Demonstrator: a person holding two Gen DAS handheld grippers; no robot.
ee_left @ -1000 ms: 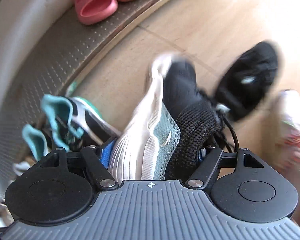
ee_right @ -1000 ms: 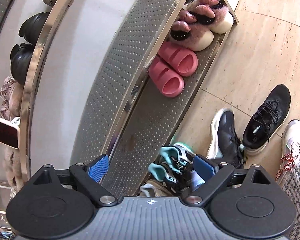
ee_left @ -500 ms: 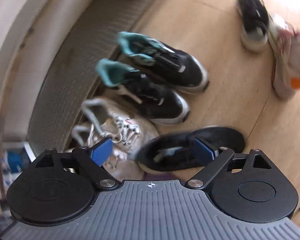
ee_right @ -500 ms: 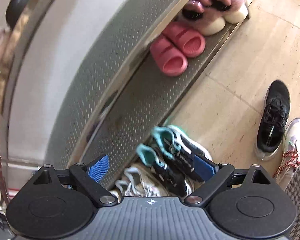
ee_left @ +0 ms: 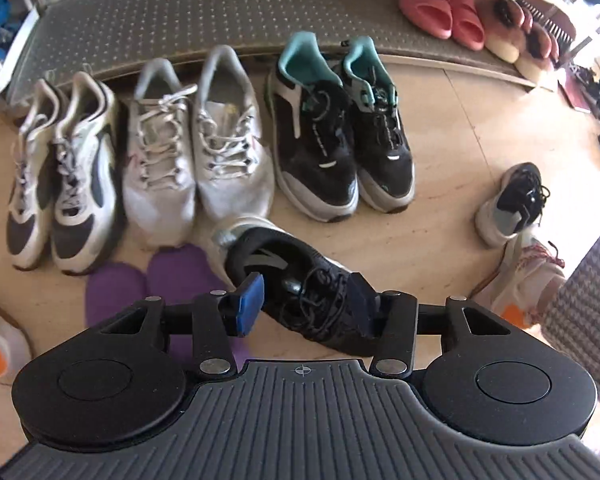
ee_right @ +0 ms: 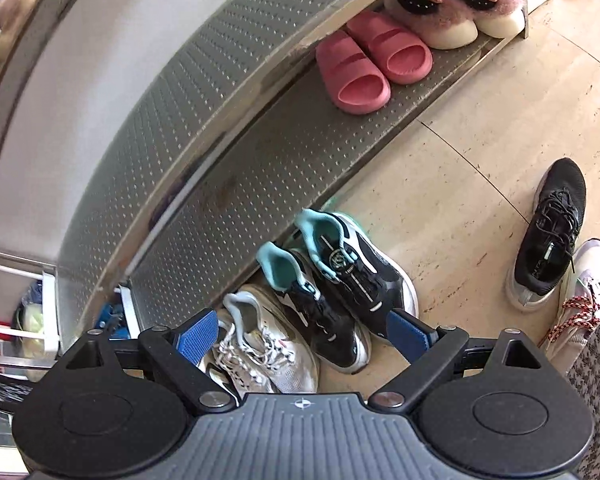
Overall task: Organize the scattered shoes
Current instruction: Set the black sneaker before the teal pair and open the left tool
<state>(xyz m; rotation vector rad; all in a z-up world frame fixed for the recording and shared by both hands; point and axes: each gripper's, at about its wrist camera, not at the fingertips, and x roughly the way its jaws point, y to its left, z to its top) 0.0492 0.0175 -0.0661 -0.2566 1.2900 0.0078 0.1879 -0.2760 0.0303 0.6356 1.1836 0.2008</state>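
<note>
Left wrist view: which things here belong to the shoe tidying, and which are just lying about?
Part of the job:
- black sneaker between the left tongs
- its mate, loose on the floor
- white shoe with red laces
- three pairs lined up by the rack

Just there:
- pink slides and furry slippers on the rack
- purple slippers

The left gripper (ee_left: 306, 304) straddles a black sneaker (ee_left: 300, 288) lying on the floor (ee_left: 452, 248), its jaws just closing around the laced upper. Beyond it three pairs stand in a row against the rack (ee_left: 204, 12): grey-white trainers (ee_left: 62, 172), white trainers (ee_left: 196, 148), black-teal sneakers (ee_left: 340, 132). Purple slippers (ee_left: 148, 284) lie just left.
</note>
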